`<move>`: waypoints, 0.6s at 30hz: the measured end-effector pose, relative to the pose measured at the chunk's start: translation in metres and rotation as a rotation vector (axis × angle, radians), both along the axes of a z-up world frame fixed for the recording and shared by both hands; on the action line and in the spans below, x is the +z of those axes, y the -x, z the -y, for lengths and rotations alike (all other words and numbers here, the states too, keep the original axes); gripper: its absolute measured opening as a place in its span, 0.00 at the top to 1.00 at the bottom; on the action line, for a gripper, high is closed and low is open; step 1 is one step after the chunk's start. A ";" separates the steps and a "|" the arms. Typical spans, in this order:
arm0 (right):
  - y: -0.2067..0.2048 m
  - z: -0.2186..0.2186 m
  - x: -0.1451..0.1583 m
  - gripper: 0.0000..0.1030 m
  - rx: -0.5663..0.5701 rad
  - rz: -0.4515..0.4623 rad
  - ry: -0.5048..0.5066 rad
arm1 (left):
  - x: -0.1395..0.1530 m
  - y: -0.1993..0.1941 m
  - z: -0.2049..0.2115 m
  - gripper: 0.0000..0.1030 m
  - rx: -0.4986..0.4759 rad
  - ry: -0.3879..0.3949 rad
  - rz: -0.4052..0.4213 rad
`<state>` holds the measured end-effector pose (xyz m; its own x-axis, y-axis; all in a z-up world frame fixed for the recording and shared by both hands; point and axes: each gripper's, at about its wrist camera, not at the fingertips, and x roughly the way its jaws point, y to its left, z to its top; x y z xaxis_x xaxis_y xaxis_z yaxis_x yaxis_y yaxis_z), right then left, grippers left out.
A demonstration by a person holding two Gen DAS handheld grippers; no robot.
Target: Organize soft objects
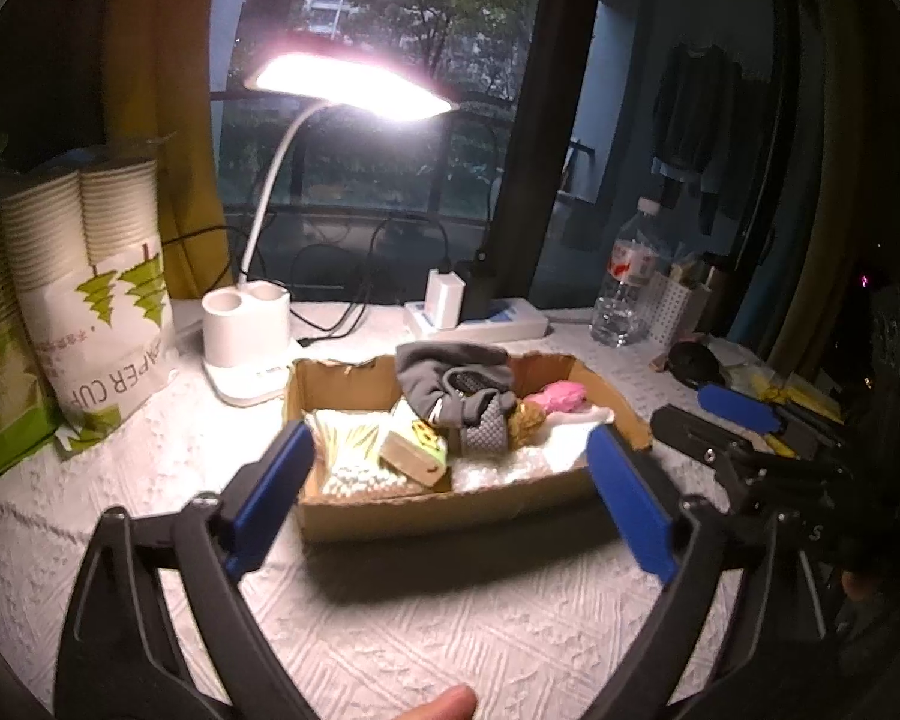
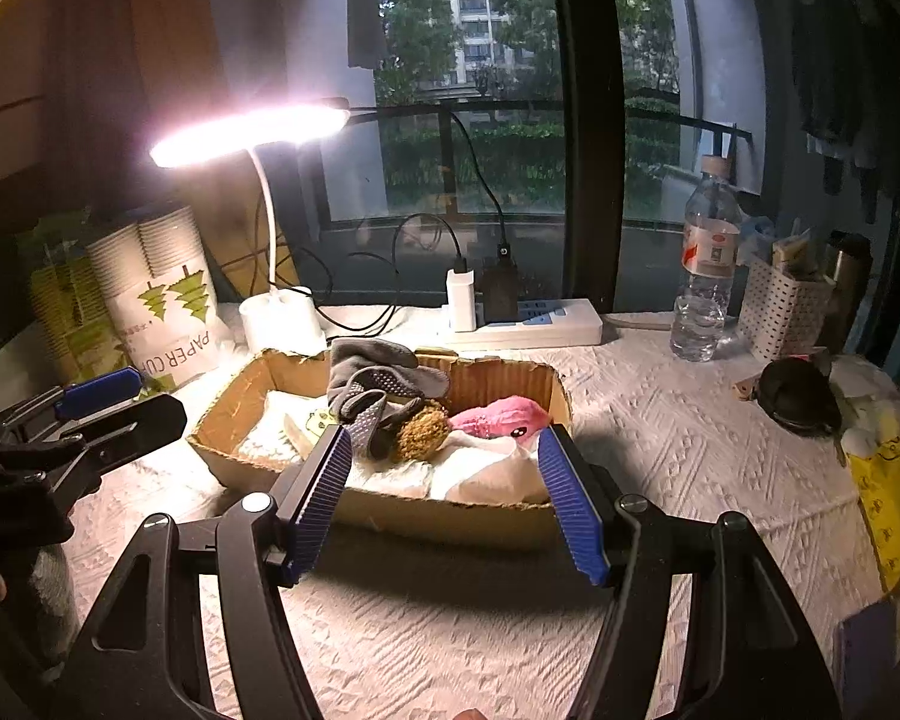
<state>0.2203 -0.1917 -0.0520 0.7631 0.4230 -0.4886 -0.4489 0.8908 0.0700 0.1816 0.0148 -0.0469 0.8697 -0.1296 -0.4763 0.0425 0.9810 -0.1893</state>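
Nearest the cameras, both tools hover above the white textured tablecloth (image 2: 660, 420) with nothing between their blue pads: the left gripper (image 1: 450, 480) has its jaws spread wide, framing the front wall of the cardboard box (image 1: 426, 516), and the right gripper (image 2: 444, 492) is likewise released, its jaws apart on either side of the box's near edge. Neither holds anything. Just beyond them the box is already well filled, which suggests most of the gathering is done: a white cloth (image 2: 480, 468) lies at the front right, a tan fuzzy ball (image 2: 420, 435) sits beside a pink plush toy (image 2: 501, 417), and a pair of grey dotted-sole socks (image 2: 384, 390) is heaped on top toward the back wall. In the left wrist view, a pale green and cream soft item (image 1: 414, 450) and a clear bag of small white pieces (image 1: 348, 456) take up the left half. Off to the right, well apart from the box, a black soft-looking item (image 2: 798, 396) and a yellow bag (image 2: 888, 492) lie on the cloth; whether they belong to the task cannot be told. Farther back stand the desk lamp (image 2: 282, 318), the paper cup pack (image 2: 162, 300), a power strip (image 2: 528, 324) and a water bottle (image 2: 705, 276), none of it soft goods needing sorting
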 end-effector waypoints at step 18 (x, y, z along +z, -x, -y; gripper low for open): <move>0.051 0.016 0.021 0.33 -0.015 0.075 -0.024 | 0.025 0.052 0.007 0.04 0.033 -0.027 0.073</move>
